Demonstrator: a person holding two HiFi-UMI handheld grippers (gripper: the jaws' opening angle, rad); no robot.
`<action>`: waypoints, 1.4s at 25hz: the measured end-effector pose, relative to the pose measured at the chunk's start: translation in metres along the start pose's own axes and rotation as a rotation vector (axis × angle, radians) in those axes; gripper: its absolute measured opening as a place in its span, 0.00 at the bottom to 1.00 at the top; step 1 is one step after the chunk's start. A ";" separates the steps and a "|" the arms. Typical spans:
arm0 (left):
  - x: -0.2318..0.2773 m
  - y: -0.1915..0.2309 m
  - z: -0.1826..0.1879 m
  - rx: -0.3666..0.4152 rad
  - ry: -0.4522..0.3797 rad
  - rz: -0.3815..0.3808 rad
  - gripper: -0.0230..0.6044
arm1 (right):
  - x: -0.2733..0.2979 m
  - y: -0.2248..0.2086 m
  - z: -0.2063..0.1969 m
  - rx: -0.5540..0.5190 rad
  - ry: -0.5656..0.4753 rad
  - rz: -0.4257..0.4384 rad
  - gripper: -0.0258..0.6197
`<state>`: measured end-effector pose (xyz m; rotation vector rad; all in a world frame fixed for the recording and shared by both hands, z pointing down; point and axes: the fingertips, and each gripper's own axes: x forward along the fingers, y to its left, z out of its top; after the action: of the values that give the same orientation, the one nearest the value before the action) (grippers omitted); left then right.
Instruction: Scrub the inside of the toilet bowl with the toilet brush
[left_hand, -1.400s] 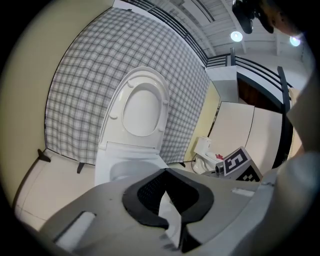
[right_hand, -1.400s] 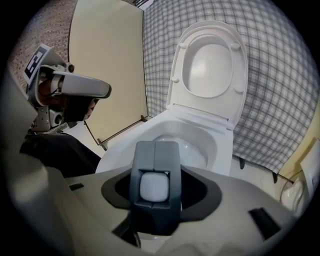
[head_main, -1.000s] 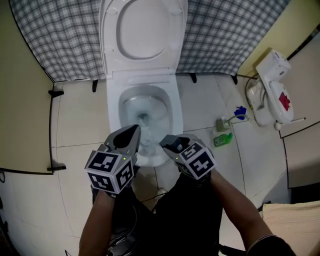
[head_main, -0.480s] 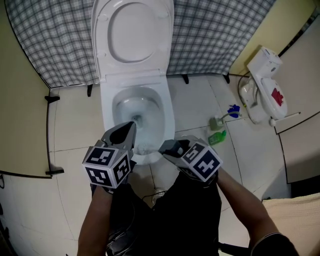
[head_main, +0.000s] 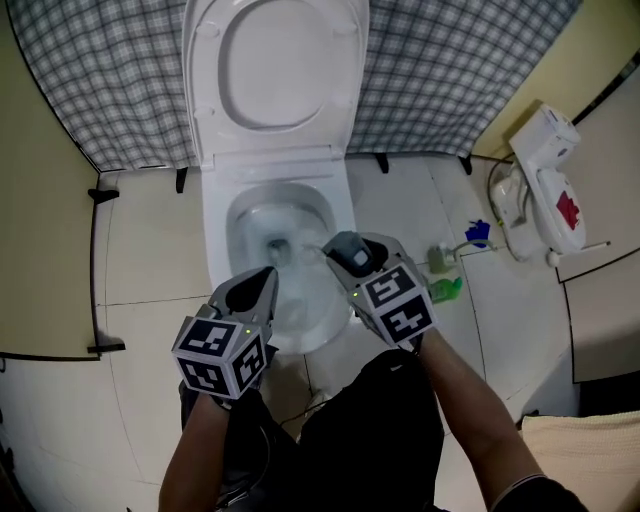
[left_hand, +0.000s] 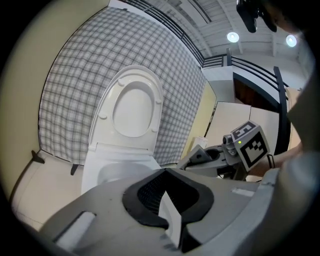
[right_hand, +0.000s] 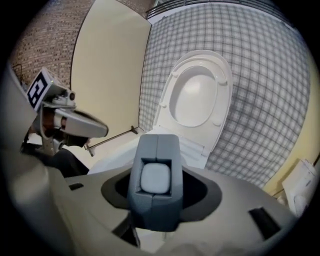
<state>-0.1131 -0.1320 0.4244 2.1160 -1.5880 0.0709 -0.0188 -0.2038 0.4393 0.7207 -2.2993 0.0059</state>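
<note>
Right gripper (head_main: 345, 258): we have it clamped on the grey-blue handle end of the toilet brush (right_hand: 156, 150), over the right side of the bowl.
Left gripper (head_main: 256, 287): jaws pressed together, nothing between them, over the bowl's front left.
Toilet bowl (head_main: 213, 235): open, with the lid (head_main: 275, 60) raised against the checked cloth (head_main: 100, 80).
Brush head: we cannot make it out.
Floor: a green bottle (head_main: 447, 288) lies right of the toilet.

A grey checkered cloth (head_main: 440, 80) hung across the back, between pale yellow walls (head_main: 40, 200). Pale floor tiles (head_main: 150, 240) with thin grout lines lay below; round ceiling lights (left_hand: 232, 36) glowed overhead.
</note>
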 end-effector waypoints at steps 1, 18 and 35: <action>0.002 0.003 -0.002 0.003 0.009 0.004 0.05 | 0.009 -0.007 0.006 0.006 -0.015 -0.012 0.39; 0.012 0.024 -0.015 -0.021 0.038 0.007 0.05 | 0.082 -0.026 0.027 -0.059 -0.017 -0.055 0.38; -0.004 0.017 0.005 -0.010 -0.008 0.010 0.05 | 0.063 0.012 -0.063 -0.051 0.271 0.033 0.38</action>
<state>-0.1311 -0.1343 0.4250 2.1039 -1.6000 0.0582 -0.0216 -0.2121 0.5288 0.6150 -2.0448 0.0564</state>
